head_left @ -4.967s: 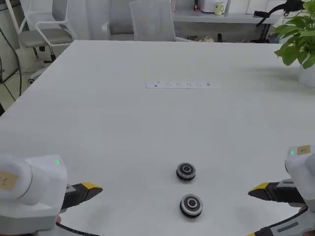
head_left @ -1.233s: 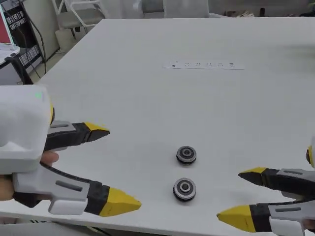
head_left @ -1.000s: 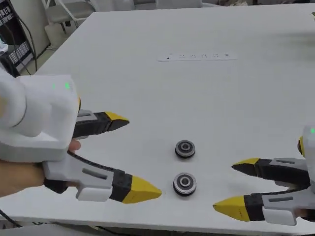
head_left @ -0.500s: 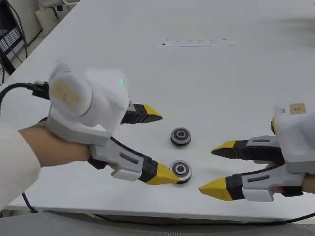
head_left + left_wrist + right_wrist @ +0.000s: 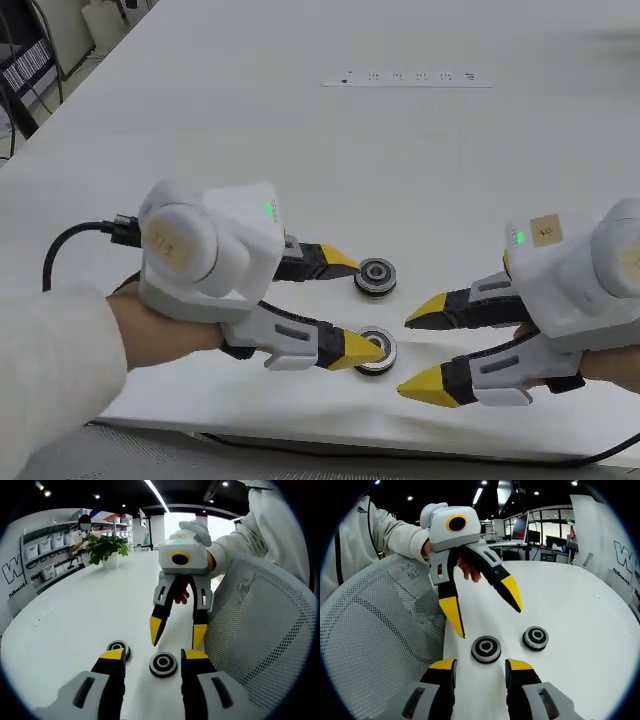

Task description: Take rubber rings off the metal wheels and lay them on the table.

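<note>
Two metal wheels with black rubber rings lie flat near the table's front edge: a far wheel (image 5: 376,276) and a near wheel (image 5: 377,350). My left gripper (image 5: 352,303) comes in from the left, open, its lower fingertip (image 5: 358,347) overlapping the near wheel's left side. My right gripper (image 5: 412,350) faces it from the right, open, just short of that wheel. In the left gripper view the near wheel (image 5: 163,664) lies between my jaws, the far wheel (image 5: 118,648) by the left jaw, the right gripper (image 5: 177,632) beyond. In the right gripper view the near wheel (image 5: 486,648) sits just ahead of my jaws, the far wheel (image 5: 536,638) to its right, the left gripper (image 5: 486,615) above.
A white power strip (image 5: 405,78) lies far back on the white table (image 5: 250,130). The left gripper's black cable (image 5: 70,245) runs off to the left. A mesh chair back (image 5: 250,620) stands at the table's front edge. A potted plant (image 5: 105,547) is at the far end.
Both grippers have moved inward toward the wheels. The left one came right until its lower finger reached the near wheel. The head camera has tilted down and closer.
</note>
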Demonstrator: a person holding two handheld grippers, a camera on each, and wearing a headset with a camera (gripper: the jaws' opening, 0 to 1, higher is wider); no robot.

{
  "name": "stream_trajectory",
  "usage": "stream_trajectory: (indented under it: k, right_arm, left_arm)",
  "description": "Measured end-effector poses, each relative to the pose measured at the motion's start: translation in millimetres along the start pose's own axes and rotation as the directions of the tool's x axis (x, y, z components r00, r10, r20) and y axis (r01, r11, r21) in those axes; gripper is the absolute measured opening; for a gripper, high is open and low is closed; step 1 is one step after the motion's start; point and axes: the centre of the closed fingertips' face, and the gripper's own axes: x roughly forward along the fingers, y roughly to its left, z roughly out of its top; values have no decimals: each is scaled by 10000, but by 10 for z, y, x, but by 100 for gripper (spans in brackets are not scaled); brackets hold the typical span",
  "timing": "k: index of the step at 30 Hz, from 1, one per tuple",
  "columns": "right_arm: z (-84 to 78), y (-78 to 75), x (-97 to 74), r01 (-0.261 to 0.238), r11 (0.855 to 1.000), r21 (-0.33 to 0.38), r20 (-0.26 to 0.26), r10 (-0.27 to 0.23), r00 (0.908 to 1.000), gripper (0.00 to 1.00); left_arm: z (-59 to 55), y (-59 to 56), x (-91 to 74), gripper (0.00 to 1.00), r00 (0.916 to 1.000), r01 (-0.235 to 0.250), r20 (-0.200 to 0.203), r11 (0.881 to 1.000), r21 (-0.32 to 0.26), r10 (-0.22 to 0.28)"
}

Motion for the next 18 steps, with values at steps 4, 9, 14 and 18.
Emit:
stream_trajectory:
  k: [4,9,14,18]
  right_arm:
    - [12,-34,86,112,9997,-204,-80,-114,9999,35]
    - [14,-64,172,491,9987,-150,96,-490,9988,33]
    - [66,-71,204,703,9975,96,506,-707,9962,28]
    - [44,-77,213,819,9964,216,572,-830,9949,28]
  left_arm:
    - [-50,-35,54,32,9999,144,-58,9998,171,-143]
    - [-121,-54,104,27,9996,214,-202,9997,114,-211]
    - [-161,-63,148,24,9993,278,-232,9996,-97,-280]
    - [-154,-80,172,22,9993,343,-177,9994,-92,-344]
